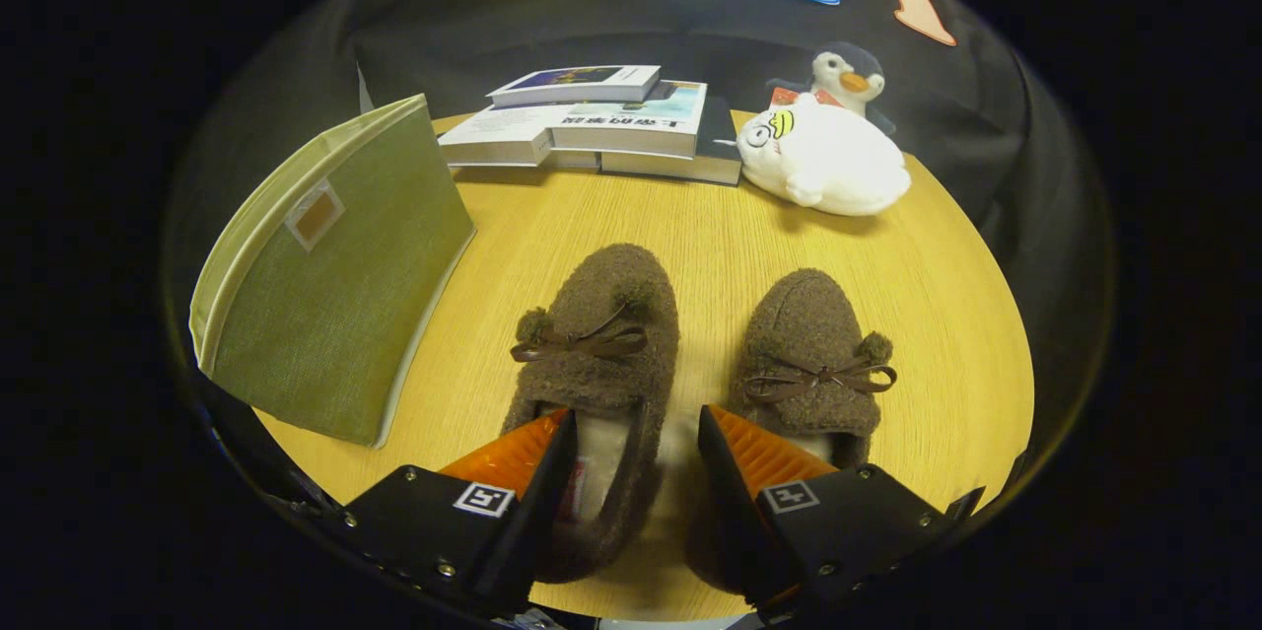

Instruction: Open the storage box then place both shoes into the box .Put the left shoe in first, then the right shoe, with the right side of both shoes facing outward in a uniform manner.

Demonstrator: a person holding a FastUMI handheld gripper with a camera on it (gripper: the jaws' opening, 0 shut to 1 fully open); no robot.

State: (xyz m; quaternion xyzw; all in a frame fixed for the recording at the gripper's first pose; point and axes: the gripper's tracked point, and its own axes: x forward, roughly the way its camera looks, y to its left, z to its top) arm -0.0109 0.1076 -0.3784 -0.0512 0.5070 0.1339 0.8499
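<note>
Gripper view looks down on the gripper (631, 457), its jaws spread apart above the heel ends of two brown fuzzy slippers on the wooden worktop (946, 315). One finger sits over the opening of the left slipper (596, 354), the other over the opening of the right slipper (813, 354); neither is pinched. Beside the left slipper stands the green fabric storage box (335, 295), tilted. Beyond lie stacked books (601, 122), a white plush toy (823, 157) and a penguin toy (848, 73).
</note>
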